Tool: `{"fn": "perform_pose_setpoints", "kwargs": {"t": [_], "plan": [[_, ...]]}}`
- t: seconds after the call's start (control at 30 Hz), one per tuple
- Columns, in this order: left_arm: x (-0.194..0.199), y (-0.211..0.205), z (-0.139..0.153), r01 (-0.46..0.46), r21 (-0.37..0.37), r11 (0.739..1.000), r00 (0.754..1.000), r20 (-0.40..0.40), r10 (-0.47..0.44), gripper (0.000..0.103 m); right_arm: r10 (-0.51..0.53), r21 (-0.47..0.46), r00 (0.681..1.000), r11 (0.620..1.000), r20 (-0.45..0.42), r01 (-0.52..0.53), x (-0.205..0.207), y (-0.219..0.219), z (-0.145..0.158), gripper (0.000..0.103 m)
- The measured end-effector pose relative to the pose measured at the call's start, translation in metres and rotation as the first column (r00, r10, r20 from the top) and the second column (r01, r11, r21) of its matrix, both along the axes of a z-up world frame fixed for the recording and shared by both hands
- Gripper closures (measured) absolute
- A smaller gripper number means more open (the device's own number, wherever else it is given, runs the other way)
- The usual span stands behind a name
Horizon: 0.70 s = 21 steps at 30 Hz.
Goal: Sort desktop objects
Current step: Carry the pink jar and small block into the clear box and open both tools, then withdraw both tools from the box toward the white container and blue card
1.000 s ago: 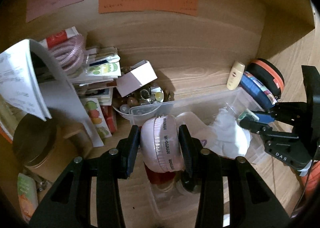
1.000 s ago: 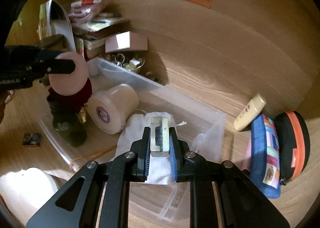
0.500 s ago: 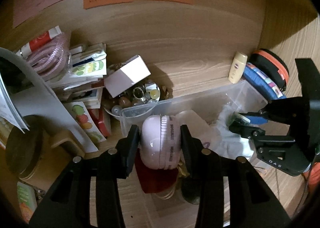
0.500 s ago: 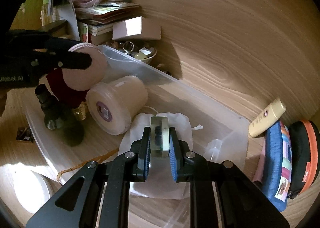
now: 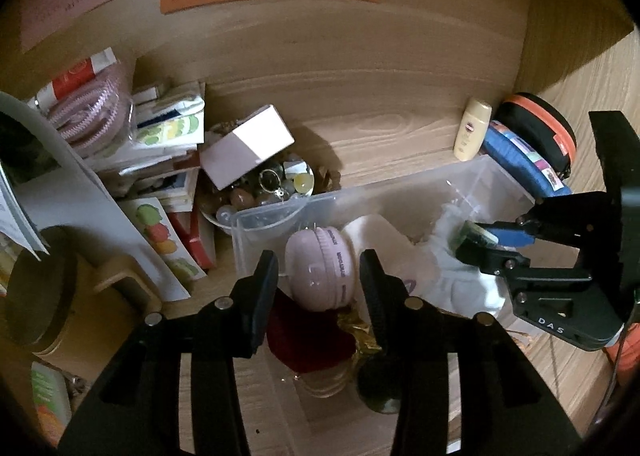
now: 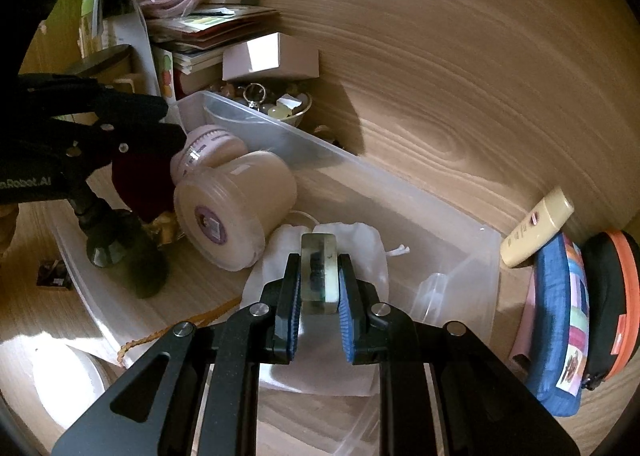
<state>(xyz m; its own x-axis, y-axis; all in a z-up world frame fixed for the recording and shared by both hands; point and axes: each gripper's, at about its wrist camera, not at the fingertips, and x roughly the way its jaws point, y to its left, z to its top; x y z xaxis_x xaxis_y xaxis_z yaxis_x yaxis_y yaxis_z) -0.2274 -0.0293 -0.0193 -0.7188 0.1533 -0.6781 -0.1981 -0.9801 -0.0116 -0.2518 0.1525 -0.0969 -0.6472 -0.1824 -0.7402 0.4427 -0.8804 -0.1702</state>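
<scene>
Found the left gripper hanging over the near left end of a clear plastic bin on the wooden tabletop, jaws parted a moderate way. Noted a pink round case between them but gripped by neither, with a thin gap showing on each side. Saw that case lying inside the bin, leaning on a cream jar tipped on its side, with a dark red pouch and a dark bottle just beside. Found the right gripper closed narrow on a small clear block, blue pads pressed flat to both faces. Saw the block held upright above a white cloth bag in the middle of the bin; could not tell whether touching it. Counted, outside the bin at its right end, a pale yellow tube, a blue patterned pouch and a black and orange case, packed close together. Noted, behind the left end, a white box propped over a bowl of trinkets, next to a pile of booklets.
</scene>
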Motion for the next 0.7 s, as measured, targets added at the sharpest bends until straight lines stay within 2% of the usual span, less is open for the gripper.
{"fn": "perform_pose_setpoints", "kwargs": {"t": [0.1,0.23,0.37,0.7], "plan": [[0.002,0.001,0.001,0.005,-0.004,1.0,1.0,-0.005,-0.005,0.061,-0.011,-0.015,1.0,1.0,0.01,0.011,0.001,0.002,0.001,0.084],[0.005,0.002,0.003,0.01,-0.011,1.0,1.0,-0.016,-0.01,0.06,-0.033,-0.032,0.999,0.999,0.006,0.033,0.006,0.006,0.004,0.07],[0.01,0.003,0.008,0.011,-0.016,1.0,0.999,-0.038,-0.011,0.052,-0.043,-0.026,0.999,0.999,-0.012,0.043,0.013,0.006,0.009,0.059],[0.023,0.003,0.016,0.013,-0.015,1.0,0.998,-0.065,-0.014,0.049,-0.074,-0.02,0.996,0.997,-0.045,0.073,0.022,0.006,0.019,0.055]]}}
